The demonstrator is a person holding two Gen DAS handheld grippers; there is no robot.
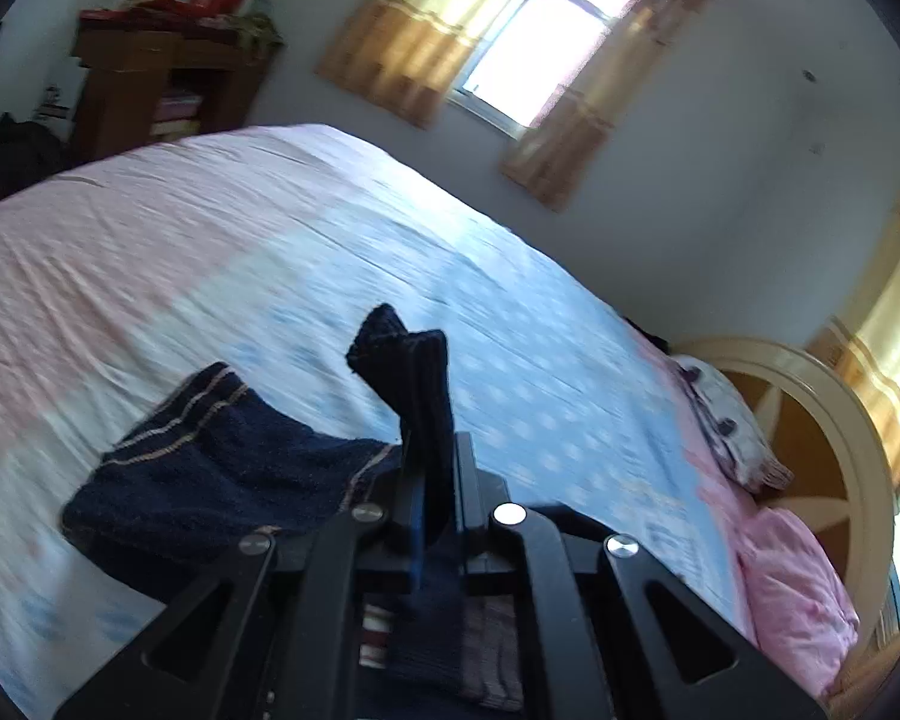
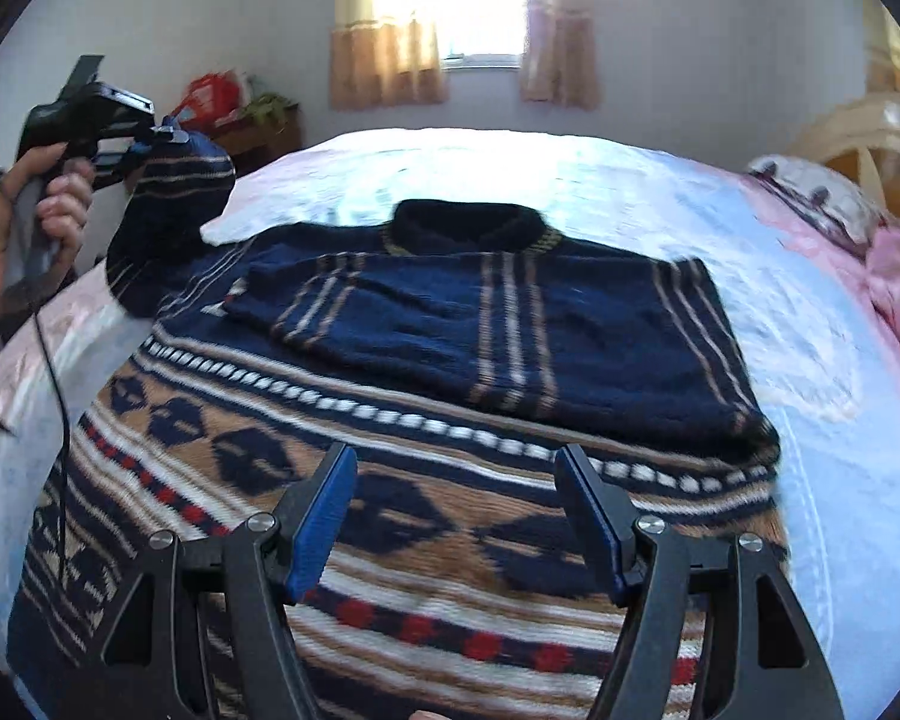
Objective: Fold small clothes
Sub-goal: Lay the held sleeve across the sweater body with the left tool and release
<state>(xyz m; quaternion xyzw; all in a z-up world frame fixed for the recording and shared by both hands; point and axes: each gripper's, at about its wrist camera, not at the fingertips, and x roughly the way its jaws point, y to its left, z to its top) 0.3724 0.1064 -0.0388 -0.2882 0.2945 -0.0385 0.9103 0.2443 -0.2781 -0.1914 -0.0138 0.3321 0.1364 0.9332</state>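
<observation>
A navy knitted sweater (image 2: 426, 420) with tan, white and red patterns lies flat on the bed. Its right sleeve (image 2: 510, 324) is folded across the chest. My left gripper (image 1: 435, 456) is shut on the cuff of the left sleeve (image 1: 222, 468) and holds it lifted above the bed; it also shows in the right wrist view (image 2: 162, 138) at the left, with the sleeve (image 2: 168, 222) hanging from it. My right gripper (image 2: 456, 462) is open and empty just above the sweater's lower body.
The bed has a pale blue and pink sheet (image 2: 810, 360). Pillows (image 2: 822, 204) and a cream headboard (image 2: 858, 126) lie at the right. A wooden cabinet (image 1: 150, 90) with red bags stands beyond the bed, with a curtained window (image 2: 450, 12) behind.
</observation>
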